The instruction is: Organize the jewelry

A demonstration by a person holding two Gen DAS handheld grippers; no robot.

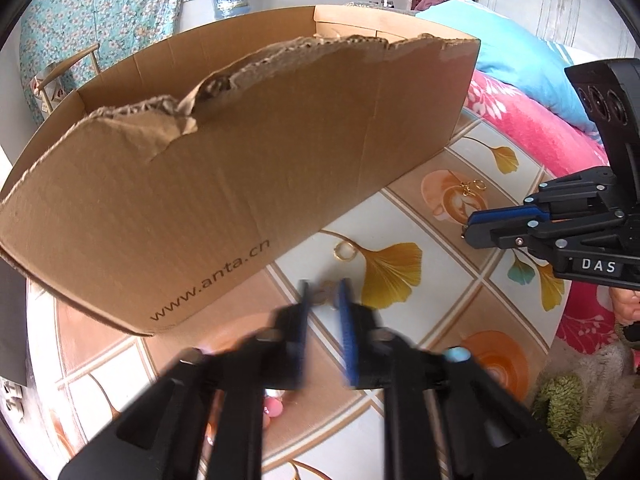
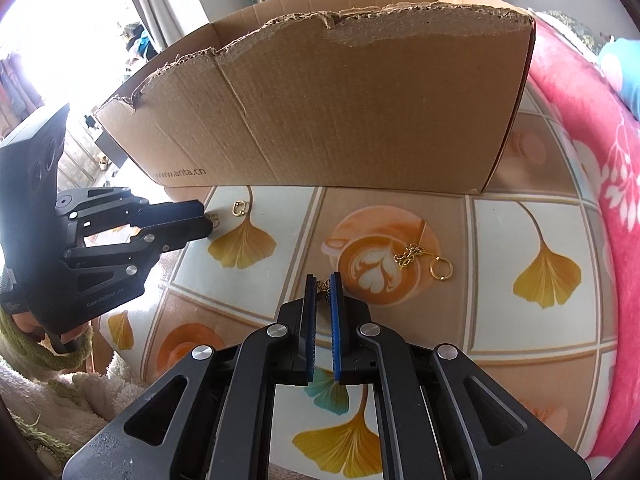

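Two pieces are already pinched: the right gripper (image 2: 323, 286) has its jaws clamped on a small gold charm (image 2: 323, 291), lifted for the cardboard box (image 2: 340, 112); the left gripper (image 1: 323, 300), blurred, closes around another charm (image 1: 320, 295) on the worktop (image 1: 440, 288), grip uncertain.

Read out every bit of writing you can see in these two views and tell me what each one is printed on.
"www.anta.cn": printed in dark letters on the front wall of the torn brown cardboard box, seen again smaller in the right wrist view.
"DAS": white label on the black right hand-held gripper.
Pale lettering on the body of the black left hand-held gripper: too small and blurred to read with confidence.
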